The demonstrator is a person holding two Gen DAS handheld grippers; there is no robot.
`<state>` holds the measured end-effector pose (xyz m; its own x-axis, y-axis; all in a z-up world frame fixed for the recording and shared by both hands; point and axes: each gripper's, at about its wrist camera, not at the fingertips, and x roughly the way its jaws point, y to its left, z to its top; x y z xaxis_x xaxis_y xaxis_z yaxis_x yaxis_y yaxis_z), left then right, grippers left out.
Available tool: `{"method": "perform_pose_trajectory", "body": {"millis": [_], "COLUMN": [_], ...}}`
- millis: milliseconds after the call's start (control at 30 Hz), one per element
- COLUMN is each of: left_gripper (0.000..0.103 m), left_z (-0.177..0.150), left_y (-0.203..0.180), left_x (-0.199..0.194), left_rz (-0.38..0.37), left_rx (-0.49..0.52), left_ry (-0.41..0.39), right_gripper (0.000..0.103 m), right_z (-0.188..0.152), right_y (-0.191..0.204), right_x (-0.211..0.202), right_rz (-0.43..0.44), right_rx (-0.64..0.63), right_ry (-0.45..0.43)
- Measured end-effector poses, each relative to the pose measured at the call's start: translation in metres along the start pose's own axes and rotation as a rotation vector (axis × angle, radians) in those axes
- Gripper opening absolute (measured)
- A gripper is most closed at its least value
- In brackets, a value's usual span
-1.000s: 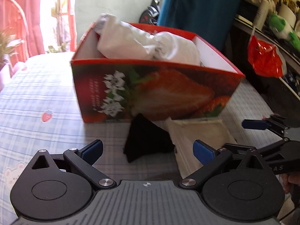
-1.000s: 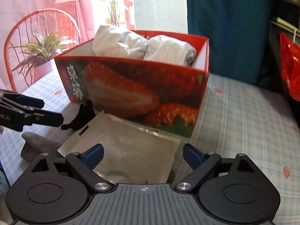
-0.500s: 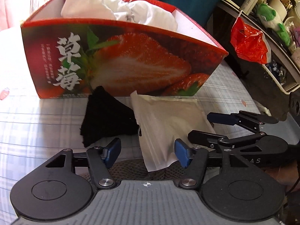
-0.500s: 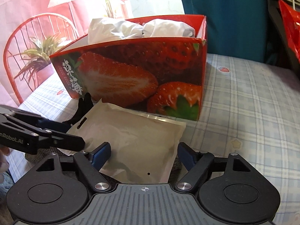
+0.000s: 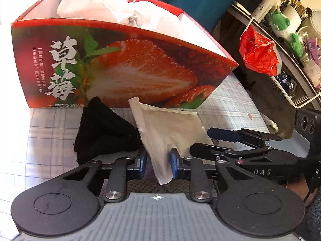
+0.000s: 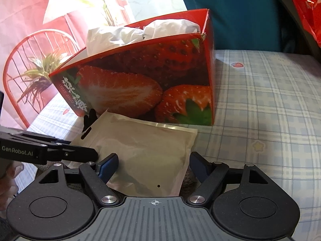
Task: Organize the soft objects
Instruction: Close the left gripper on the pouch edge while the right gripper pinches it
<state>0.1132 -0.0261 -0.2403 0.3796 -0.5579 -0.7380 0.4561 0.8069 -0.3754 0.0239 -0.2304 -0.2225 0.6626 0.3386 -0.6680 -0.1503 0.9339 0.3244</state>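
A flat silvery pouch [image 5: 170, 128] [image 6: 140, 152] lies on the checked tablecloth in front of a red strawberry box [image 5: 120, 60] [image 6: 140, 84] that holds white cloths [image 5: 96, 6] [image 6: 120, 36]. My left gripper [image 5: 158, 161] is closing on the pouch's near corner, which buckles between the blue pads. A black cloth [image 5: 100, 132] [image 6: 89, 118] lies left of the pouch, against the box. My right gripper [image 6: 153, 164] stands open over the pouch's other near edge, its fingers straddling it. A grey knit cloth [image 5: 138, 186] shows under the pouch.
A red plastic bag [image 5: 258, 56] hangs from a cluttered shelf with a green plush toy [image 5: 284, 26] on the right. A teal curtain [image 6: 240, 16] hangs behind the box. A red chair [image 6: 20, 64] and a plant [image 6: 42, 74] stand beyond the table's left side.
My left gripper dropped toward the pouch and its jaws went from wide to narrow around the pouch's corner. My right gripper sank slightly and rolled, still open over the pouch.
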Motion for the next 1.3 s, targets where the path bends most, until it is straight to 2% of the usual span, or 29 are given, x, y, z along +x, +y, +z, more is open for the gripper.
{"method": "perform_pose_trajectory", "body": {"millis": [300, 500, 633, 767, 900, 1000, 1100, 1300], "left_gripper": [0.023, 0.023, 0.024, 0.026, 0.026, 0.026, 0.026, 0.026], "left_z": [-0.006, -0.024, -0.037, -0.041, -0.046, -0.051, -0.056, -0.059], "left_y": [0.006, 0.016, 0.032, 0.040, 0.045, 0.048, 0.051, 0.055], "left_x": [-0.029, -0.043, -0.042, -0.039, -0.039, -0.041, -0.041, -0.042], "left_rz": [0.017, 0.051, 0.052, 0.044, 0.036, 0.022, 0.010, -0.017], "left_rx": [-0.004, 0.016, -0.024, -0.039, -0.050, -0.066, -0.078, -0.100], "left_ry": [-0.020, -0.009, 0.002, -0.010, -0.030, -0.053, -0.072, -0.089], "right_gripper": [0.073, 0.073, 0.073, 0.072, 0.053, 0.043, 0.040, 0.040], "right_z": [0.002, -0.002, -0.007, -0.011, -0.012, -0.015, -0.019, -0.025], "right_y": [0.026, 0.052, 0.063, 0.060, 0.058, 0.063, 0.070, 0.073], "right_x": [-0.001, -0.001, -0.003, -0.001, 0.001, 0.000, -0.003, -0.008], "right_rz": [0.048, 0.074, 0.050, 0.033, 0.011, -0.017, -0.046, -0.062], "right_rx": [-0.010, -0.049, -0.053, 0.000, 0.004, -0.035, -0.083, -0.086], "right_ry": [0.009, 0.019, 0.009, 0.000, -0.010, -0.029, -0.053, -0.073]}}
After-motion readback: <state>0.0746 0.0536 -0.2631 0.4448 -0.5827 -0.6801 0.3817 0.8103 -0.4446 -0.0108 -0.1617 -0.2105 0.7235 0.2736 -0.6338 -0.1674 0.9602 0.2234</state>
